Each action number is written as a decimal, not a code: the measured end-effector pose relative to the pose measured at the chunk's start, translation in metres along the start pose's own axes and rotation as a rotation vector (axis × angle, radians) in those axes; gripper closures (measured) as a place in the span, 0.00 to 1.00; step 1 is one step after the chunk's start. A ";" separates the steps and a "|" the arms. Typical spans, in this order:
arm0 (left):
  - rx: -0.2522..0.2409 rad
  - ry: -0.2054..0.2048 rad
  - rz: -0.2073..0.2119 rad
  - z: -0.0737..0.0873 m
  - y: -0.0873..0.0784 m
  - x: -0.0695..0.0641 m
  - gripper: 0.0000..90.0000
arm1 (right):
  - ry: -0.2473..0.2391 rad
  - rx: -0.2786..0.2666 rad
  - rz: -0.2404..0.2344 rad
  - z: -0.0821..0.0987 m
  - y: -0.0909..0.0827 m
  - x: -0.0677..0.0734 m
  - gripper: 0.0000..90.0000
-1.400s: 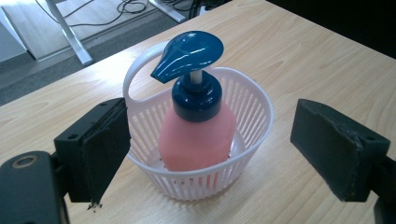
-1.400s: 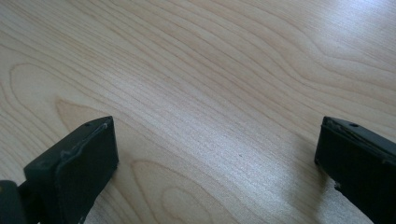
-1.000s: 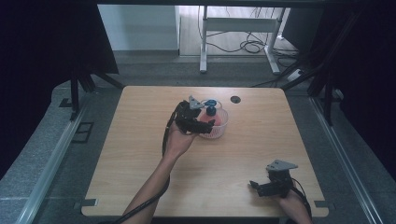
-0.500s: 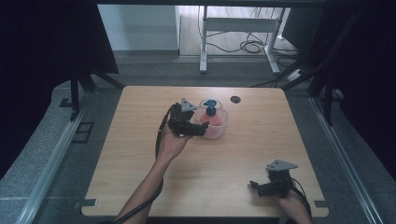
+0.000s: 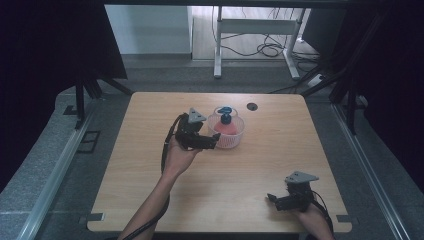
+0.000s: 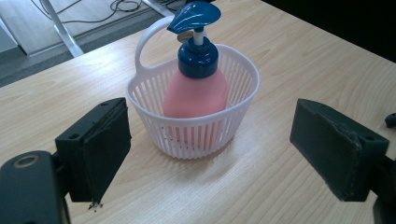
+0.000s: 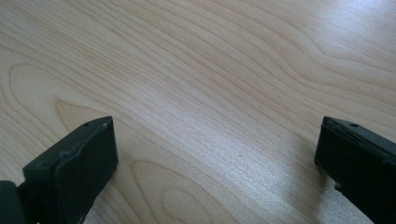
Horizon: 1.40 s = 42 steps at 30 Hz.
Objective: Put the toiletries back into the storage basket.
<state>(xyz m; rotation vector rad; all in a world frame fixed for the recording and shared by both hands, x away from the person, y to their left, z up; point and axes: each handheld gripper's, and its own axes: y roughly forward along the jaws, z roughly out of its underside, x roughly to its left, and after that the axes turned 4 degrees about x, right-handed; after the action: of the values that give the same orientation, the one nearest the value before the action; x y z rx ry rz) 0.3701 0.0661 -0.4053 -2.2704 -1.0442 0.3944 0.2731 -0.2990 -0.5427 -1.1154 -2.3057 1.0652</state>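
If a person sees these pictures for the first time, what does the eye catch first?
First, the pink pump bottle with its blue top, standing upright in a white slatted basket toward the far middle of the wooden table. Next, the left gripper, open beside the basket and facing it. The right gripper is open low over bare wood at the near right corner.

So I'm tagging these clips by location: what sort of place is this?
Probably a lab or recording workspace, not a home: a bare wooden table framed by dark curtains, with loose cables on the floor behind.

high view overhead; left gripper view close, sharing basket (image 5: 227, 134) (image 6: 194, 112)
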 end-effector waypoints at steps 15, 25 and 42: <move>-0.014 -0.020 0.017 0.010 -0.014 0.003 0.14 | -0.001 -0.001 0.000 0.000 0.000 0.000 0.00; -0.021 -0.045 0.033 0.024 -0.021 0.006 0.14 | 0.001 0.000 0.001 0.000 0.000 0.000 0.00; -0.028 -0.070 0.026 0.050 -0.035 0.011 0.14 | 0.001 0.000 0.002 0.000 0.000 0.000 0.00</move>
<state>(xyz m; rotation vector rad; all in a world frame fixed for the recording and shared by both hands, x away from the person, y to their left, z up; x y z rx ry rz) 0.3327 0.1124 -0.4219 -2.3118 -1.0629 0.4761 0.2729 -0.2986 -0.5428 -1.1188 -2.3043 1.0654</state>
